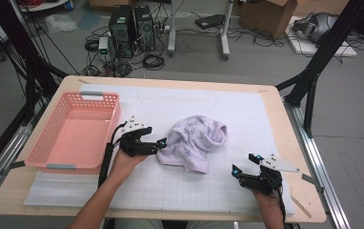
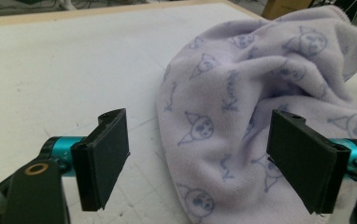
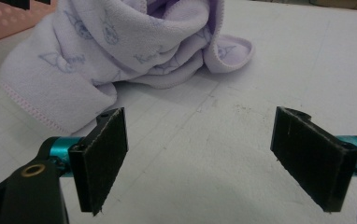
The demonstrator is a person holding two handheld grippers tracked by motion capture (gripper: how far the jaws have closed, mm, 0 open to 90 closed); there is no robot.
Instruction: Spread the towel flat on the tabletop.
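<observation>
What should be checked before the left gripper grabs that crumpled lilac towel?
1. Left gripper jaws open: ok, they stand wide apart.
2. Lilac towel within reach: ok, its near edge lies between the jaws in the left gripper view.
3. Pads pressing on cloth: not ok, none pinched yet.
4. Right gripper out of the way: ok, open over the white mat, apart from the towel.
5. Pink basket free: ok, nothing inside.
6. Towel flat: not ok, bunched.

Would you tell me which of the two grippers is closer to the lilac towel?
The left gripper: its open jaws reach the edge of the towel beside the pink basket, while the right gripper sits apart over bare mat.
</observation>
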